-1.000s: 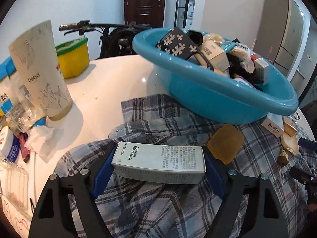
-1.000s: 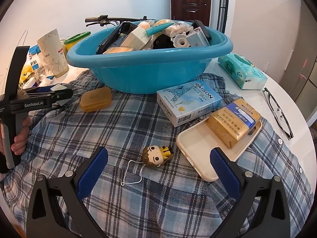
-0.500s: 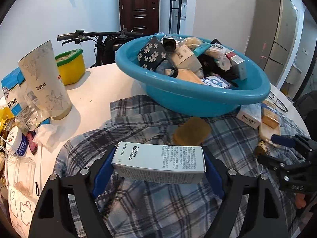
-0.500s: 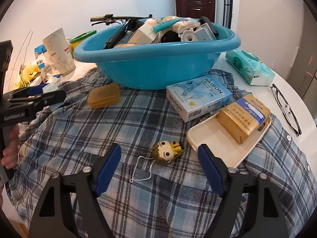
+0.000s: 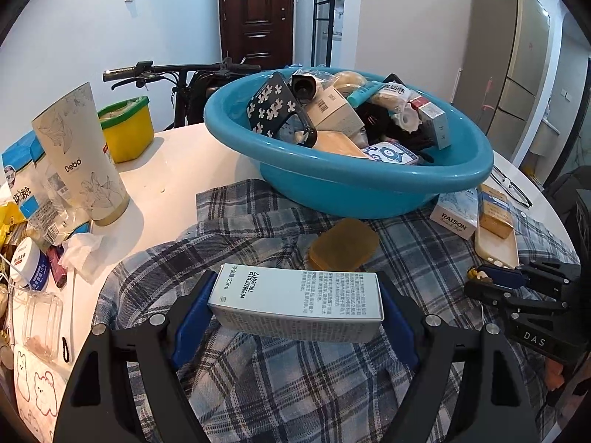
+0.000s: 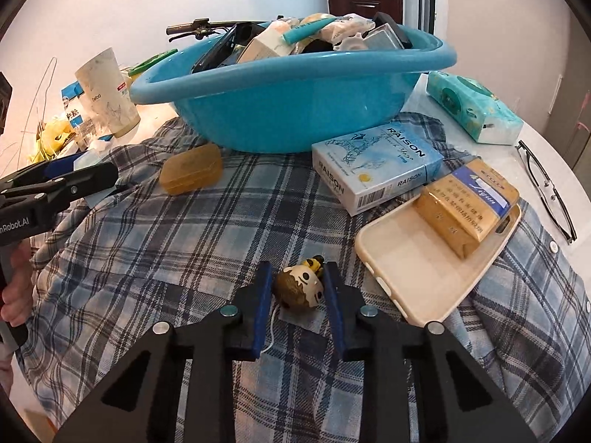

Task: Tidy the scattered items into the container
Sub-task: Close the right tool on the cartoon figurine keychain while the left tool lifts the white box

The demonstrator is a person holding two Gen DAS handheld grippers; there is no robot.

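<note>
My left gripper (image 5: 295,295) is shut on a white printed box (image 5: 299,301), held lengthwise between the blue pads above the plaid shirt (image 5: 258,380). The blue basin (image 5: 369,192), heaped with several items, stands beyond it. In the right wrist view, my right gripper (image 6: 297,280) is low over the shirt, its jaws closing on a small brown-haired figurine keychain (image 6: 299,289). The pads meet the figurine's sides, and its white cord trails toward the left pad. The left gripper (image 6: 74,181) shows at the left edge, a hand below it.
On the shirt lie an amber case (image 6: 192,168), a RAISON box (image 6: 376,162) and a gold pack (image 6: 465,206) on a cream phone case (image 6: 413,269). Tissues (image 6: 472,107) and glasses (image 6: 546,188) lie right. A paper cup (image 5: 81,155), a yellow tub (image 5: 127,129) and clutter crowd the left.
The right jaws have come in from wide open onto the figurine. The left gripper has risen and drawn back from the basin with the box still held.
</note>
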